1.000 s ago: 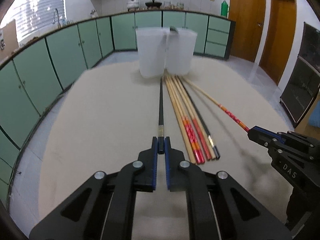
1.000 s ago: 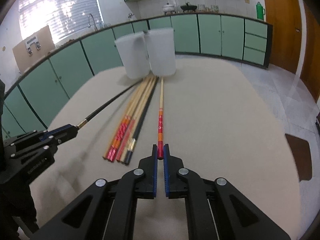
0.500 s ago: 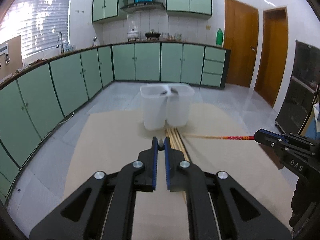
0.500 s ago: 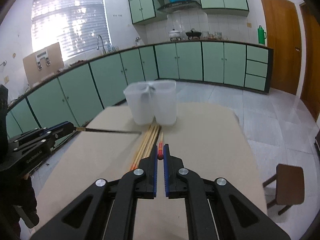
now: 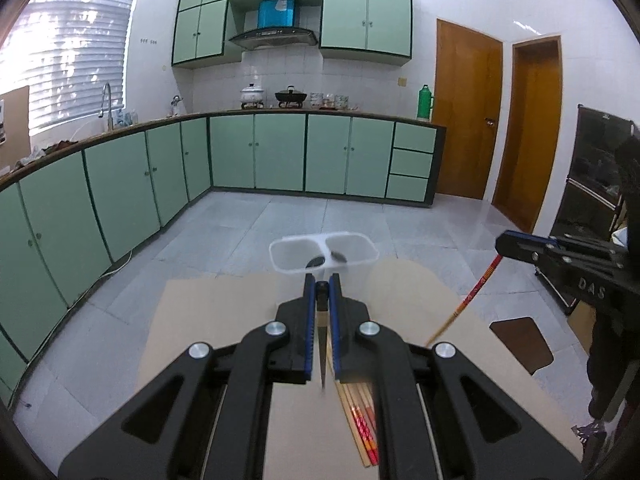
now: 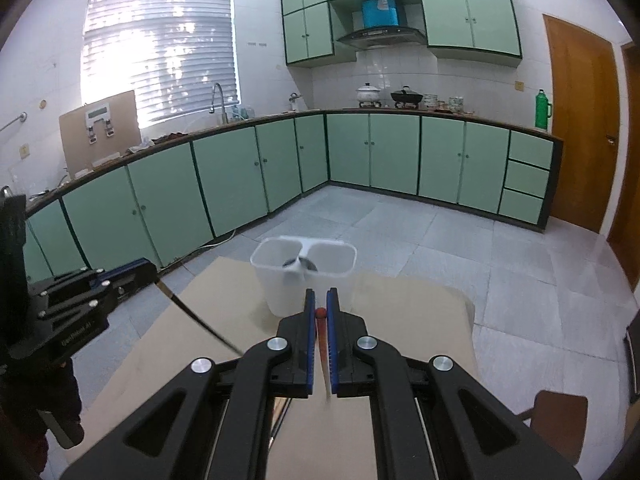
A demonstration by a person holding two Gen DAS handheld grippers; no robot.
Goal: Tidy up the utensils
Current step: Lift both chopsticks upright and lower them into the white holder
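Left gripper clenched on black chopstick, right gripper on red chopstick, both held by one end above table short of holder: long dangling tips may pivot, miss rim.

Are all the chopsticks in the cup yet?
Not yet. The left gripper holds a black chopstick up, and the right gripper holds a red-patterned chopstick. Neither is in the white holder yet. More chopsticks lie on the table.
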